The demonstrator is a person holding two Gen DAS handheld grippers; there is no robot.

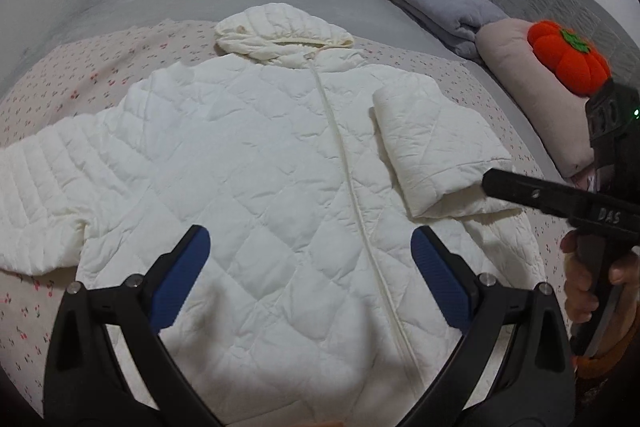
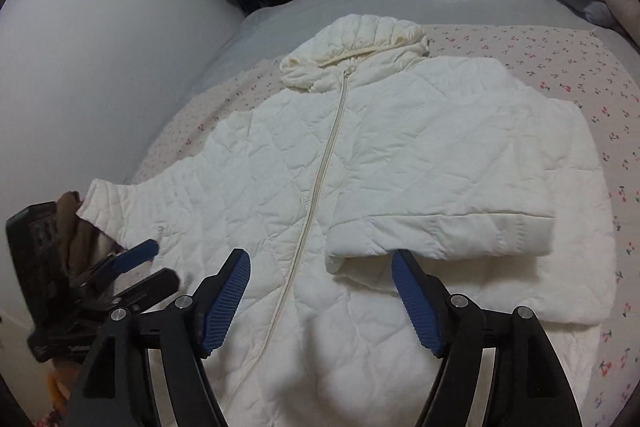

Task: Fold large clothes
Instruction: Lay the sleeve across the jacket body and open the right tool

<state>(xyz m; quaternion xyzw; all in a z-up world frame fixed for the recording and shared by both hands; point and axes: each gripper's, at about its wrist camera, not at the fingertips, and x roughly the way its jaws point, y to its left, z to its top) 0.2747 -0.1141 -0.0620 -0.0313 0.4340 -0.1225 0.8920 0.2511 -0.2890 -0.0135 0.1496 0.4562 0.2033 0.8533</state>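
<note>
Spread flat on a cherry-print bedspread, a white quilted hooded jacket lies zipped, its zipper running from the hood at upper centre of both frames down toward the cameras. One sleeve is already folded across the body at centre right of the right wrist view, its cuff edge just beyond the right gripper, whose blue-padded fingers stand wide apart with nothing between them. That sleeve appears let go, lying on its own. The other sleeve stretches out unfolded to the left edge of the left wrist frame, its long axis crosswise to the zipper. The left gripper hangs above the jacket's lower front, fingers likewise open and empty, and looks the nearer of the two to that outstretched sleeve, which lies to its left. Judging by the layout, folding that sleeve inward is the likely next step. A grey blanket and an orange pumpkin cushion sit at upper right, clear of the work.
</note>
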